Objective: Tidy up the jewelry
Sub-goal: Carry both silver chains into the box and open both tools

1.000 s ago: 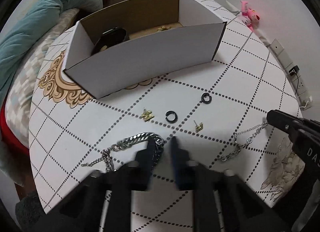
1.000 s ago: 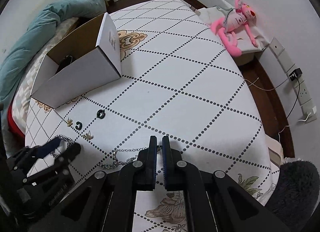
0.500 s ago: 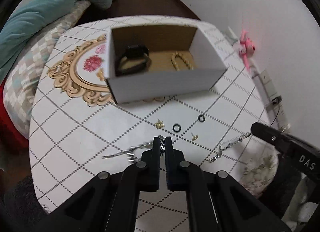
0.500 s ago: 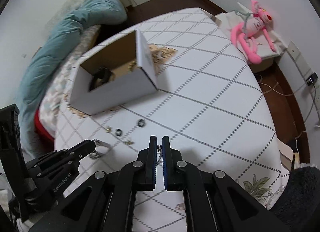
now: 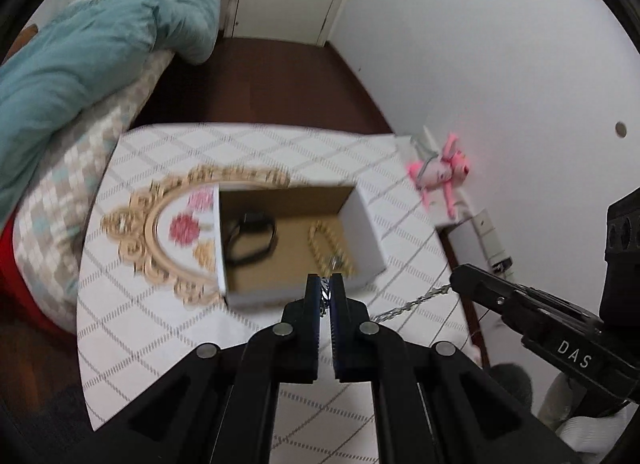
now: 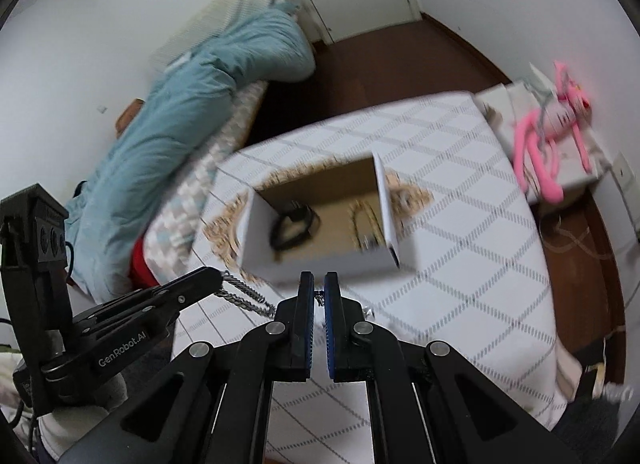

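Observation:
My left gripper is shut on a thick silver chain, lifted above the table in front of the open white box. In the right wrist view that thick chain dangles from the left gripper. My right gripper is shut on a thin silver chain. From the left wrist view the thin chain hangs slack below the right gripper. Inside the box lie a black bracelet and a gold beaded bracelet. The small earrings and rings are hidden.
The table has a white cloth with a dotted diamond pattern and a gold ornament left of the box. A bed with a teal blanket lies to the left. A pink plush toy sits on a stand at the right.
Both grippers have risen from the table, each carrying its chain, and now look down into the box. The left gripper went from open around the thick chain to shut on it.

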The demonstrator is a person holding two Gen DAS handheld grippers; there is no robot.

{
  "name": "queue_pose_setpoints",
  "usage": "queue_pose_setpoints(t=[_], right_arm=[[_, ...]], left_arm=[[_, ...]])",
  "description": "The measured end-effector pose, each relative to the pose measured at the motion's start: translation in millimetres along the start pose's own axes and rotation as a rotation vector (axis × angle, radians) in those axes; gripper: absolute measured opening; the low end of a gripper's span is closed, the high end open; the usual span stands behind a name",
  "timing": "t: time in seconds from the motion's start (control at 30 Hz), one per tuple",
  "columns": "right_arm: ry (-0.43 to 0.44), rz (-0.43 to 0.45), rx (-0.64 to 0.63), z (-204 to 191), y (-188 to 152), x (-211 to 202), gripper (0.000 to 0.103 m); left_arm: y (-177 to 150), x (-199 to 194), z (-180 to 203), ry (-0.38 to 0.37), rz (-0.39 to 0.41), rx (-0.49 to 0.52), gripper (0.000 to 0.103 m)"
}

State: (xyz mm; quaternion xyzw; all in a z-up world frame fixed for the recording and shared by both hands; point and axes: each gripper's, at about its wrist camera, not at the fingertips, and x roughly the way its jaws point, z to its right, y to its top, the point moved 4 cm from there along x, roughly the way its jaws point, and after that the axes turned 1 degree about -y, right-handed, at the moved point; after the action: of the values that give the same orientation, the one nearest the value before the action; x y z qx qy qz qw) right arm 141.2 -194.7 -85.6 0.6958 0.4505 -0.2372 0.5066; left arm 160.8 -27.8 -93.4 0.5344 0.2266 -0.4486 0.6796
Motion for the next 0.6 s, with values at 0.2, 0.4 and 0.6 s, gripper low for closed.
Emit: queue_pose_setpoints(t=[0.2, 0.4, 0.6], right_arm=[[0.004, 0.036, -0.054, -18, 52, 2, 0.005], [-0.010, -0.014, -0.088, -23, 83, 38, 0.005], [-0.009, -0.099, -0.090, -22, 92, 86, 0.005]], left_arm=[[38, 12, -11, 0.008, -0.001, -0.005, 0.002], [45, 50, -35, 0.008, -0.082, -0.053, 0.002], [39, 70, -48, -0.010, -0.153, -0.091, 0.002]])
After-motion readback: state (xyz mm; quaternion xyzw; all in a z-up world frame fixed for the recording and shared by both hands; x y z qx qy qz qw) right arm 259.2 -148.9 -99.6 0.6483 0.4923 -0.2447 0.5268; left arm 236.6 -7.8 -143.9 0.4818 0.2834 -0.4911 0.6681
